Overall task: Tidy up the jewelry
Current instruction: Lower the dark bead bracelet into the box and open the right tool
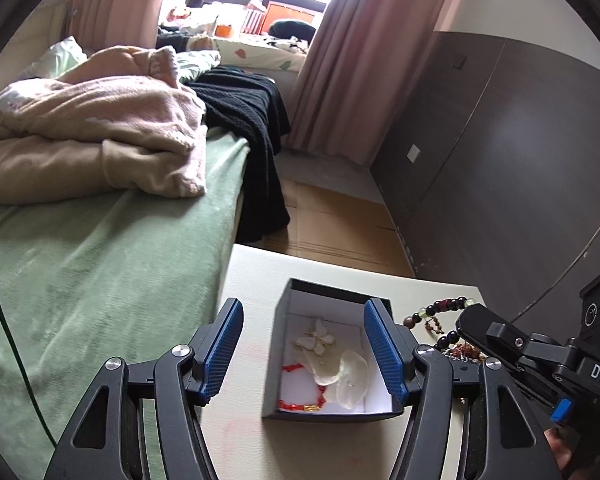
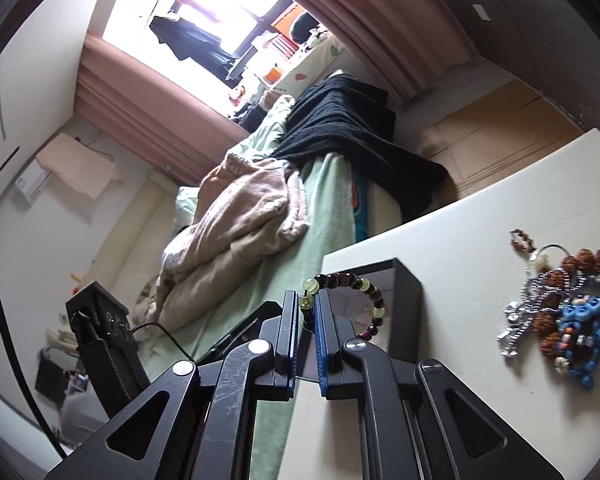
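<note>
the right gripper (image 2: 307, 316) has its jaws pinched nearly together on a beaded bracelet (image 2: 354, 294), dark red and black beads with a few pale green ones. the loop arcs up and over toward two o'clock from the fingertips, hanging free over the rim of the dark box (image 2: 406, 280). in the left wrist view the same bracelet (image 1: 440, 312) dangles at about three o'clock of the box, held by the right gripper (image 1: 466, 326) coming in from the lower right.

the left gripper (image 1: 304, 348) stands well open, its blue pads (image 1: 224, 344) to either side of the box as the picture has it, and holds nothing. whether the pads touch the box walls i cannot tell; they look to hover above and nearer the camera.

the box (image 1: 340, 294), white inside, already holds a pale butterfly piece (image 1: 318, 338), a clear glassy piece (image 1: 346, 374) and a red cord bracelet (image 1: 302, 402) with a gold charm near six o'clock. so by my reading the task is partly done and this bracelet is the one in hand, on its way to the box.

left to sort is a tangled heap (image 2: 568, 312) on the white table (image 2: 460, 220), at three o'clock in the right wrist view: brown knobbly beads, a silver chain, a blue woven piece.

both grippers point downward at a slant; the right one looks rolled, since the room leans in its view.
</note>
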Available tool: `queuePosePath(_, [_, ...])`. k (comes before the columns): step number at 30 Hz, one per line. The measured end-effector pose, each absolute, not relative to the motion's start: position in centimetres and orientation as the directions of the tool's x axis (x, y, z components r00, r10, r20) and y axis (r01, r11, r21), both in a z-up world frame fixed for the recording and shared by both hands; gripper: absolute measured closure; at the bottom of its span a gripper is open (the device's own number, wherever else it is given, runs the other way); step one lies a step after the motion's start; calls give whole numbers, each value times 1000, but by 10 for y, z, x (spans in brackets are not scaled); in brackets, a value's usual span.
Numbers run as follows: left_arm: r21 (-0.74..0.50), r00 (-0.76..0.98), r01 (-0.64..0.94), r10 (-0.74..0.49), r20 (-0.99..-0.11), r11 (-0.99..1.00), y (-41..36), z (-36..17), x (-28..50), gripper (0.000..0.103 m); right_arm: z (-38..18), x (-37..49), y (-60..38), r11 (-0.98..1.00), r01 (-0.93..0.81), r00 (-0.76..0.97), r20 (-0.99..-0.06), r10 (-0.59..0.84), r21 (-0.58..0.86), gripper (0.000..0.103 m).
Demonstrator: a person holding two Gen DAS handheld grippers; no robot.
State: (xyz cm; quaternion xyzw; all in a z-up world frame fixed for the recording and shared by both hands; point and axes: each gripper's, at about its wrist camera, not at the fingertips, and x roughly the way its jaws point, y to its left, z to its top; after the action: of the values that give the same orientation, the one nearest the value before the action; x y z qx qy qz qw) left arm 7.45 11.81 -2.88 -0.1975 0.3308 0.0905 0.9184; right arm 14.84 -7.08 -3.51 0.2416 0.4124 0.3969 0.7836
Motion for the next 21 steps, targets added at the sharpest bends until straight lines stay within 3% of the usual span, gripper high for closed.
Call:
queuePosePath(9, [-364,775,-323,23,-631,874,144,-26,65,39,-47,154,-55,564,-402,328,-461,824,722,94])
queuePosePath(21, [-463,775,-345,-30,-632,816,164,-32,62,39,-57,152,-45,658,-392,350,-557,753,643,93])
